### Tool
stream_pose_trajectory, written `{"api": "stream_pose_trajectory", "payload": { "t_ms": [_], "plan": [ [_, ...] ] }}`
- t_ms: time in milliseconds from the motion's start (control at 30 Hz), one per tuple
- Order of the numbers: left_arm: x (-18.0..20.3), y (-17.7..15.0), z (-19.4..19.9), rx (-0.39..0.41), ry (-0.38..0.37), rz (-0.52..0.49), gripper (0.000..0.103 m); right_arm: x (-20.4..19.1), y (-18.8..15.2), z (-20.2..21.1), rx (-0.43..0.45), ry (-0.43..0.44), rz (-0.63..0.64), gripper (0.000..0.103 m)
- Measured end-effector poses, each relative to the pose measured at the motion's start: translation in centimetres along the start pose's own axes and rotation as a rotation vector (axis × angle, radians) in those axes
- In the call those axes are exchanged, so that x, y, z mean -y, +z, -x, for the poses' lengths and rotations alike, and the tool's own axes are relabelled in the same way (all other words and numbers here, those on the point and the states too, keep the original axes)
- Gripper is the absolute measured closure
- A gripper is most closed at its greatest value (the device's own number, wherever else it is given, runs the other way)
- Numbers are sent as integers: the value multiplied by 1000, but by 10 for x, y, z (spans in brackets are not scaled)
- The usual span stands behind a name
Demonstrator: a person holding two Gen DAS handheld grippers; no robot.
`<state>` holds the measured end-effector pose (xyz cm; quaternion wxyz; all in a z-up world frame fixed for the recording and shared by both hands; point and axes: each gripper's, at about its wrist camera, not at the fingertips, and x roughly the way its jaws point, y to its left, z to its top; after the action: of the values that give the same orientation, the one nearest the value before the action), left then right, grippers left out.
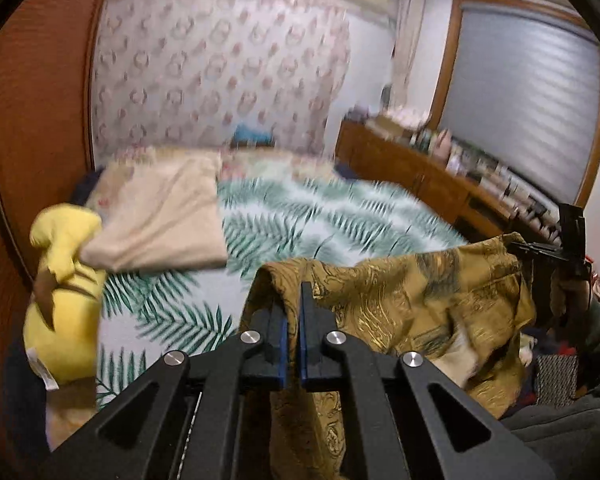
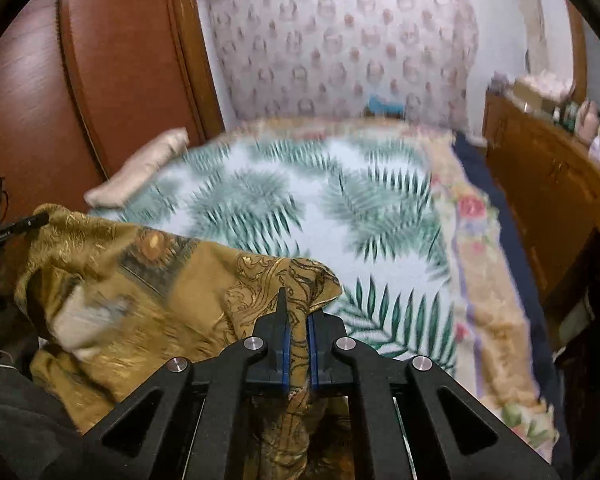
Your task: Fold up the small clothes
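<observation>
My left gripper (image 1: pixel 294 312) has its jaws clamped on one corner of the gold patterned garment (image 1: pixel 412 292); my right gripper (image 2: pixel 298 320) pinches the other corner, cloth bunched between the blue pads; the garment hangs between them above the bed (image 2: pixel 300 184) with its palm-leaf cover; a beige pillow (image 1: pixel 160 216), a yellow plush toy (image 1: pixel 64 320) lie left; a wooden dresser (image 2: pixel 548 184) stands right.

A gold-patterned cloth garment (image 1: pixel 412 300) hangs above the near end of a bed covered by a leaf-print white bedspread (image 1: pixel 300 216), one corner in the left black 2-finger gripper (image 1: pixel 294 312), the opposite corner in the right black 2-finger gripper (image 2: pixel 298 320). A beige pillow (image 1: pixel 160 220) lies on the bedspread's left side, a yellow plush toy (image 1: pixel 60 300) before it. A brown wooden dresser (image 2: pixel 540 176) stands right of the bed.
</observation>
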<state>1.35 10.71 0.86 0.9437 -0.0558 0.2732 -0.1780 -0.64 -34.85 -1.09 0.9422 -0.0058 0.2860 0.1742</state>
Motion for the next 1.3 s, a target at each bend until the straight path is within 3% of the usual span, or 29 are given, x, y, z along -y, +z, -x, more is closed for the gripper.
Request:
{"api": "stream_pose_trajectory", "payload": {
  "t_ms": [267,367,533,667,767,900,933,967,1067,1100,1167,1233,1300],
  "plan": [
    [21,37,80,240,-12,-29,98,-21,26,114,218,-27,74,97],
    [24,53,105,316,16,-51,98,-23,40,152,302,-15,80,97],
    [17,91,118,388,54,-76,98,-29,75,191,386,-13,154,97],
    [12,137,97,401,77,-107,98,-29,121,198,428,-42,209,97],
    [3,177,48,365,132,-124,98,-25,167,167,409,-80,224,97],
    [-23,202,-47,229,209,-126,96,-24,215,68,317,-179,206,97],
    [-33,201,-78,176,224,-130,91,-23,224,36,271,-209,193,95],
    [-45,198,-106,117,246,-134,89,-20,228,4,207,-243,185,84],
    [-76,180,-154,-6,264,-94,67,-3,220,-81,26,-357,141,58],
    [-82,172,-160,-18,269,-94,60,1,212,-99,-9,-376,137,57],
    [-87,156,-164,-40,265,-93,57,2,195,-114,-26,-355,133,57],
    [-82,145,-165,-65,235,-80,36,1,177,-122,-39,-308,116,54],
    [-80,131,-164,-87,209,-75,24,10,165,-123,-67,-288,118,51]
  ]
}}
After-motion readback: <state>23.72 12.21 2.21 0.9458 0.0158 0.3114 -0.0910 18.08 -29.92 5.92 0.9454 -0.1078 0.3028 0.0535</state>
